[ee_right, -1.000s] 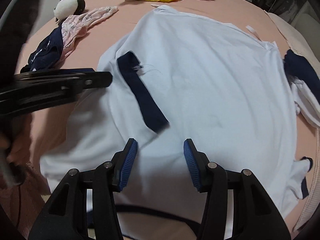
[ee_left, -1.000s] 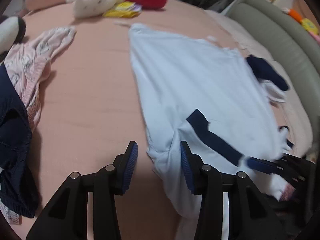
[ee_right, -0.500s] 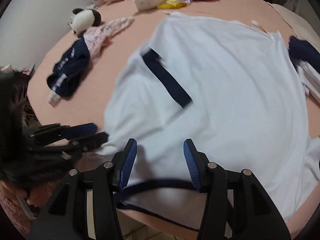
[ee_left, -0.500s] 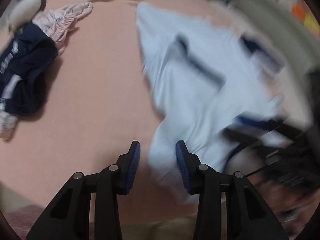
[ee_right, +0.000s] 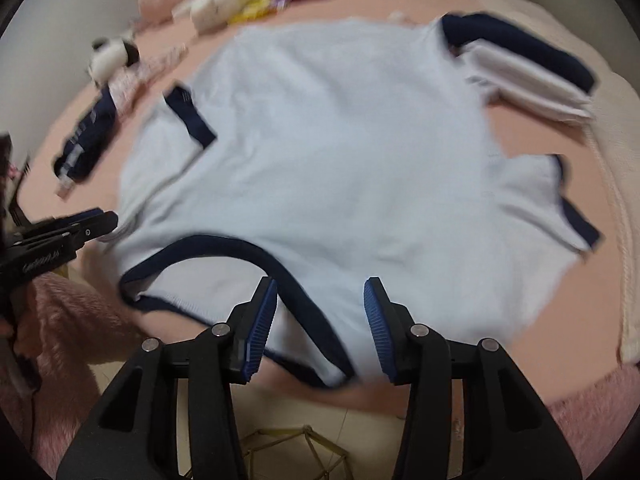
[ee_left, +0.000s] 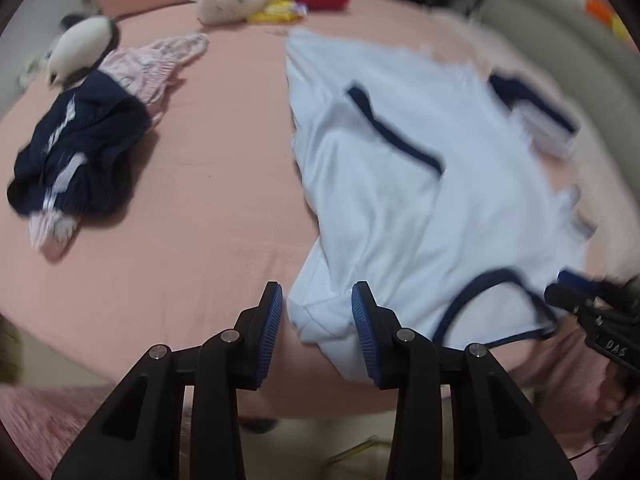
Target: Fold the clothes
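While spread flat on the bed point(ee_left: 208, 208), the pale-blue shirt point(ee_right: 340, 152) shows navy trim

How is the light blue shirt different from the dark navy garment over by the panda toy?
The light blue shirt is spread nearly flat across the bed; the navy garment lies crumpled in a heap. The shirt is pale with navy trim at neck and sleeves; the garment is dark with white markings. The shirt's near edge sits between the open fingers of the left gripper and the right gripper; the garment is far from both. Both rest on the pink sheet.
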Tool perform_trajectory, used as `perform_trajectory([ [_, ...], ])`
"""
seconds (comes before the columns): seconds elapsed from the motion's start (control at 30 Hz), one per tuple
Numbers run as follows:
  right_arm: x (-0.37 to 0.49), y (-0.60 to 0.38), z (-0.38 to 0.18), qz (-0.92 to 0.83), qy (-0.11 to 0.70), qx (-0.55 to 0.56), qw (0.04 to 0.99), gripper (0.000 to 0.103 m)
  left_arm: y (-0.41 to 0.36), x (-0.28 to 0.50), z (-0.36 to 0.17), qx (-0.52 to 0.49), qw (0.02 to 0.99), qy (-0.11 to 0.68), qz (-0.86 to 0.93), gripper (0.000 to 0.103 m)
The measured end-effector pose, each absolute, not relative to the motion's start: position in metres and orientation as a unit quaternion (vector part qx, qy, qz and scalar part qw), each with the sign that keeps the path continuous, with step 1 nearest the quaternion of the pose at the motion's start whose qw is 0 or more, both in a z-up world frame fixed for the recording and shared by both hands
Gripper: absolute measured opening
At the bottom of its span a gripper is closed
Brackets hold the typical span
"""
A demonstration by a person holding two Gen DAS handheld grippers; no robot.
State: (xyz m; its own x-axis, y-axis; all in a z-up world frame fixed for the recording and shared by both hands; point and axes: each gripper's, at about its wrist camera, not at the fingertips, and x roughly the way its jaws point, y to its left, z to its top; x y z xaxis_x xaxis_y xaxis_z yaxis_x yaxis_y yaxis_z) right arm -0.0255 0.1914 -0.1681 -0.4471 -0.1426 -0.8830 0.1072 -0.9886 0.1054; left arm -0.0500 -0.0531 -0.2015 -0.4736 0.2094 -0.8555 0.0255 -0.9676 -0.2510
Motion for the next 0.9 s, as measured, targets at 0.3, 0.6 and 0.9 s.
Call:
perform_trajectory([
  [0.3,-0.005,0.231,-0.191,-0.842,-0.039,0.537,0.034,0.047,-0.008,-0.042,-0.223,-0.535,0.06,-0.014,0.843,0.037],
  [0.6,0.002,0.217,-0.181,-0.854,-0.038,0.514,0.072,0.048,0.011,-0.031,-0.205,-0.501,0.103,-0.001,0.86,0.037],
  [0.9,0.014,0.235,-0.174,-0.855,-0.042,0.516,0.038,0.048,0.016,-0.03,-0.211,-0.529,0.123,-0.018,0.839,0.037],
])
